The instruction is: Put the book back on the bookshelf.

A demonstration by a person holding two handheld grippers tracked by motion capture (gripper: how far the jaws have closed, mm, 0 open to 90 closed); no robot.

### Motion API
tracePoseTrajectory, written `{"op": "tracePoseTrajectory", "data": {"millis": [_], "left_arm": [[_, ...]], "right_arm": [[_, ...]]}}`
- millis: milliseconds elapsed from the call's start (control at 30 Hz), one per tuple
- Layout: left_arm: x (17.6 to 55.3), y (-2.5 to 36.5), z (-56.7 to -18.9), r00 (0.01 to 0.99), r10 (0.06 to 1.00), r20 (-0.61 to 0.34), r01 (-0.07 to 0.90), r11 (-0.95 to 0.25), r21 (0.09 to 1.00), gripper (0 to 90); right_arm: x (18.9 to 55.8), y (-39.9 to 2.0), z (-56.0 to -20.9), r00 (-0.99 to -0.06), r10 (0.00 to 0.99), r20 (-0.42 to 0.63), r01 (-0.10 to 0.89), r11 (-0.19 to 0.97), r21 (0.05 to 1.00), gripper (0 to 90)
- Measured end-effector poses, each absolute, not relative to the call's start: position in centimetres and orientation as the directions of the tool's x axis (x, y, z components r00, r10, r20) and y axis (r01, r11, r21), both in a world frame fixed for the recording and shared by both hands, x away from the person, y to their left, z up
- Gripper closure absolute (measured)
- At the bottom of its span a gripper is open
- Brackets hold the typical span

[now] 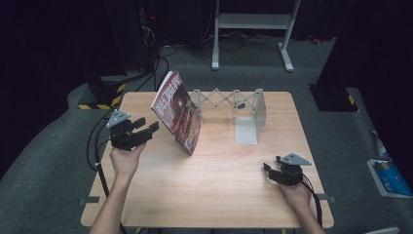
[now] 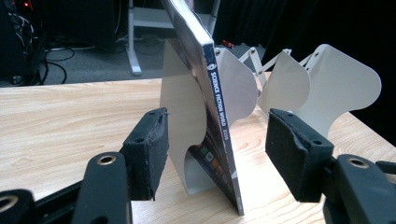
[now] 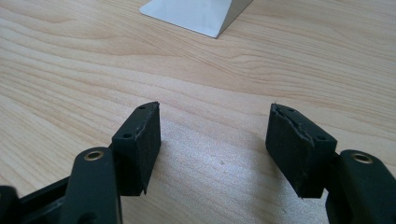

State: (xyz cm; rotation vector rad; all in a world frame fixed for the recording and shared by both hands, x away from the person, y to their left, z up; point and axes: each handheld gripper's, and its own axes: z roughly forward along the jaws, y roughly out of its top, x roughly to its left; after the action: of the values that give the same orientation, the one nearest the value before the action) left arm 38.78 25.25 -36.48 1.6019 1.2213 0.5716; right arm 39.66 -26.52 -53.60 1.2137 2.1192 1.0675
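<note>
In the high view, the magazine (image 1: 178,113) stands tilted in the upper left-centre of the frame, on the wooden tabletop (image 1: 219,175). It leans against the left end of a white expanding book rack (image 1: 234,105), whose plates run rightward toward the upper middle. The left gripper (image 1: 148,129) sits at the left of the frame, held up by a hand (image 1: 124,161) that comes in from the bottom edge. Its fingers point right toward the magazine's lower edge, near it but apart from it. The right gripper (image 1: 268,169) rests low at the lower right, well apart from the magazine and the rack.

In the left gripper view, the magazine (image 2: 219,135) rises through the middle of the frame, spine toward the camera, tilted with its top leaning to the upper left. It lies beyond and between the two black fingers (image 2: 148,149), which stand spread with a clear gap on either side. They touch nothing, so the grip is released. A white rack plate (image 2: 184,107) stands just behind the magazine, and more plates fan out at the upper right.

In the right gripper view, the fingers (image 3: 140,144) stand wide apart over bare wood in the lower half of the frame, grasping nothing. A white base plate (image 3: 201,14) of the rack lies at the top centre, well beyond them.
</note>
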Motion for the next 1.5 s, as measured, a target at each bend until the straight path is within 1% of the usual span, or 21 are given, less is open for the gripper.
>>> {"op": "tracePoseTrajectory", "data": {"millis": [700, 1500], "left_arm": [[37.9, 24.8, -38.0, 0.392, 0.890, -0.232, 0.443, 0.038, 0.896, 39.4], [37.2, 24.1, -39.4, 0.410, 0.875, -0.256, 0.448, 0.051, 0.893, 39.4]], "right_arm": [[39.6, -26.5, -53.6, -0.496, 0.868, -0.020, 0.500, 0.304, 0.811, 35.8], [39.6, -26.5, -53.6, -0.496, 0.868, -0.020, 0.500, 0.304, 0.811, 35.8]]}}
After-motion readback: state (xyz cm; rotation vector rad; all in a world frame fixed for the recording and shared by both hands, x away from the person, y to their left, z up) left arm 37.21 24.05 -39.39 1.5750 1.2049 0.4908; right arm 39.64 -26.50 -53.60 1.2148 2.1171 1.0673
